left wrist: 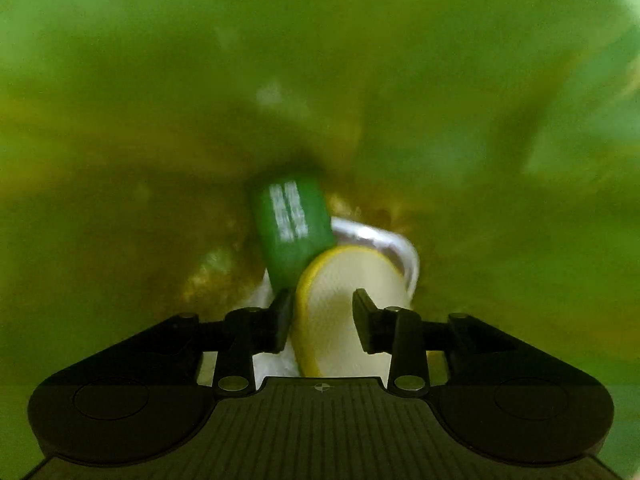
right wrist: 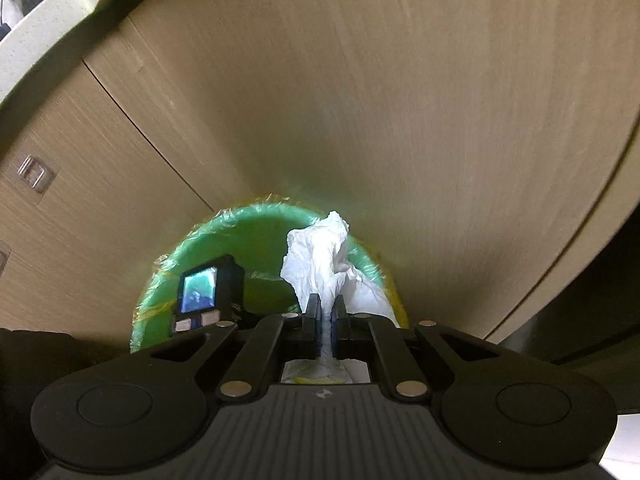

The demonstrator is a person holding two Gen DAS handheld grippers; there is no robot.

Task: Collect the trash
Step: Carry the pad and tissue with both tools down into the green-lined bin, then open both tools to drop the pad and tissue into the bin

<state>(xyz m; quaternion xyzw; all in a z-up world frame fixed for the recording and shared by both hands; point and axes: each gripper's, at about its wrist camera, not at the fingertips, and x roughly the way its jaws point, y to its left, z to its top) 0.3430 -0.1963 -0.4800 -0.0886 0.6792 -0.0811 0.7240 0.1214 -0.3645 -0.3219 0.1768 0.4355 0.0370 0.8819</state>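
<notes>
Left wrist view: my left gripper point(left wrist: 321, 316) sits deep inside the green bag point(left wrist: 320, 60), jaws apart, gripping nothing.
Bag contents: yellow-rimmed lid point(left wrist: 340, 312) lies between my fingers; green wrapper point(left wrist: 292, 224) at 12 o'clock from it; foil scrap point(left wrist: 384, 240) toward 1 o'clock.
Right wrist view: my right gripper point(right wrist: 325, 312) is clenched on the white tissue point(right wrist: 320, 256), held over the bin point(right wrist: 256, 232) rim, cabinet door point(right wrist: 360, 80) behind.
Handling: tissue judged light, soft, crushable; pinching the bunched middle suits it.

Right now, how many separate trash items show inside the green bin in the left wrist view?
3: a green wrapper deepest, a silvery-white container behind the yellow-rimmed lid, which sits between the left gripper fingers. More may be hidden.
</notes>
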